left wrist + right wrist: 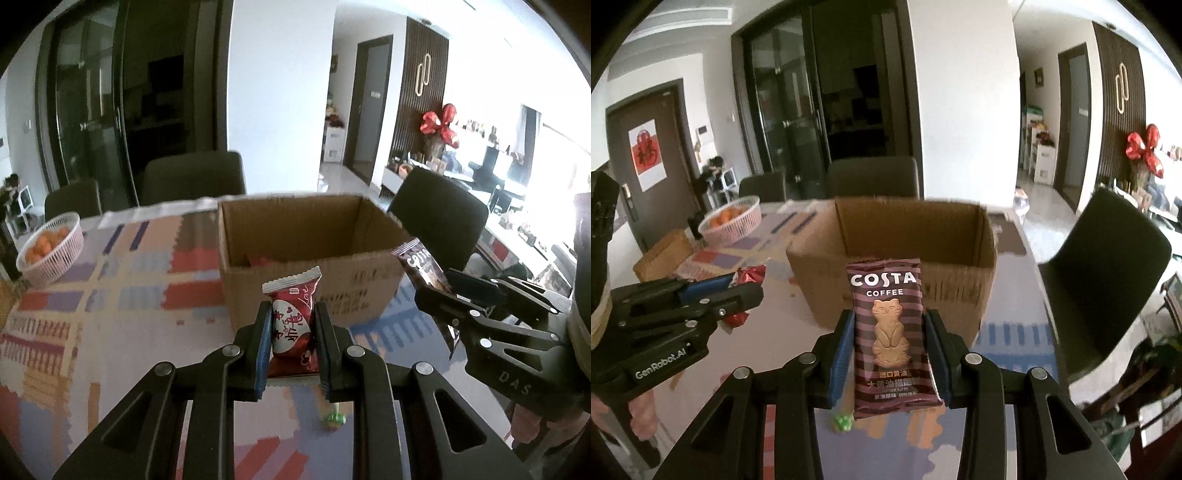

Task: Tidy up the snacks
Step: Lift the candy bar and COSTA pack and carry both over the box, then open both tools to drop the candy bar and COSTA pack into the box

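Note:
My left gripper (291, 325) is shut on a red snack packet (293, 317) with white hearts, held upright just in front of the open cardboard box (314, 291). My right gripper (891, 332) is shut on a brown Costa Coffee biscuit packet (890, 332), also held before the box (912, 280). Each gripper shows in the other's view: the right one (436, 291) with its brown packet (421, 264) at the box's right corner, the left one (738, 291) with its red packet (750, 275) at the left. Something red (260, 261) lies inside the box.
A small green wrapped candy (334, 419) lies on the patterned tablecloth (110, 314) below the grippers. A pink basket of orange fruit (51, 251) stands at the far left. Dark chairs (192, 181) ring the table, one at the right (1108, 280).

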A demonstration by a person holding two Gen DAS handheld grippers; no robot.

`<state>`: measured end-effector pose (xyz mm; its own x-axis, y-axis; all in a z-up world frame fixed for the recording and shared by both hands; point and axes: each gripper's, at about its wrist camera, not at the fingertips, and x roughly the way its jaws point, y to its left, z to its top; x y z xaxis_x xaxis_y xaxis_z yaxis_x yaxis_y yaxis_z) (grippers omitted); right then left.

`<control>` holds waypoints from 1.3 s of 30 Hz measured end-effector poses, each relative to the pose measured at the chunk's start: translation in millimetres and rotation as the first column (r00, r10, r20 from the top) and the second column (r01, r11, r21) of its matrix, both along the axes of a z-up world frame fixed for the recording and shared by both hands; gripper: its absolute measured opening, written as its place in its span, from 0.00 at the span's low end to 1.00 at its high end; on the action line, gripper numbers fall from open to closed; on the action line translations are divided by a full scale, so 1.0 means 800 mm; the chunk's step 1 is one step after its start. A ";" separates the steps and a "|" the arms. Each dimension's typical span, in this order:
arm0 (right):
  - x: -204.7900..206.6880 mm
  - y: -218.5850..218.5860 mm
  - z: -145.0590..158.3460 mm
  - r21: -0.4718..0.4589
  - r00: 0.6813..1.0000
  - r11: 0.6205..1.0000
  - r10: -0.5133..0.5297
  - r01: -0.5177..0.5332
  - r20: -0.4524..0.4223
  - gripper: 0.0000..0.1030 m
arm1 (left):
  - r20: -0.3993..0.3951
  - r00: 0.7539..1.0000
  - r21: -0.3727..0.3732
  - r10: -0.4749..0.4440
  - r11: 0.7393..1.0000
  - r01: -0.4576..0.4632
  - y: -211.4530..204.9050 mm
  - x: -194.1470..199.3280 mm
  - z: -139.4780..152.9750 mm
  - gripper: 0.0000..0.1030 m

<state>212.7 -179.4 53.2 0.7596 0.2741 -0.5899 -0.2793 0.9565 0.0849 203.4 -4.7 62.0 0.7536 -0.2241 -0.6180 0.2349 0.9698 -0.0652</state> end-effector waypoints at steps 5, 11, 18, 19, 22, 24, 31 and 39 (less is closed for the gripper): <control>0.016 0.003 0.027 0.010 0.999 1.000 0.000 -0.001 0.048 0.38 | 0.043 0.999 0.022 -0.002 1.000 0.001 -0.004 0.019 0.021 0.22; 0.049 0.006 0.046 0.008 0.998 1.000 0.007 -0.008 0.057 0.38 | 0.053 0.999 0.021 0.000 1.000 -0.001 -0.005 0.051 0.039 0.22; 0.101 0.003 0.057 0.014 1.000 1.000 0.002 -0.002 0.020 0.38 | 0.038 0.999 0.032 -0.006 0.999 0.005 -0.009 0.097 0.050 0.22; 0.108 0.001 0.058 0.019 1.000 1.000 -0.010 0.010 0.014 0.38 | 0.032 0.999 0.038 -0.004 0.999 0.003 -0.011 0.106 0.049 0.22; 0.130 0.000 0.058 0.016 1.000 1.000 -0.016 0.016 -0.008 0.38 | 0.000 1.000 0.035 0.002 0.999 -0.002 -0.014 0.130 0.044 0.22; 0.148 -0.001 0.054 0.025 0.999 1.000 -0.018 0.019 -0.040 0.38 | -0.025 1.000 0.031 0.005 1.000 -0.004 -0.016 0.145 0.039 0.22; 0.187 -0.007 0.034 0.018 0.994 0.999 -0.027 0.030 -0.104 0.38 | -0.115 0.993 0.014 -0.003 1.000 0.005 -0.020 0.182 0.016 0.22; 0.199 -0.010 0.010 -0.024 0.991 0.998 -0.059 0.056 -0.121 0.57 | -0.074 0.997 0.060 0.028 0.998 -0.023 -0.023 0.179 0.011 0.57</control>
<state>372.2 -187.0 61.4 0.6956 0.2191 -0.6842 -0.2127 0.9725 0.0952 346.5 -23.1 70.5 0.7095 -0.1664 -0.6848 0.2064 0.9782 -0.0239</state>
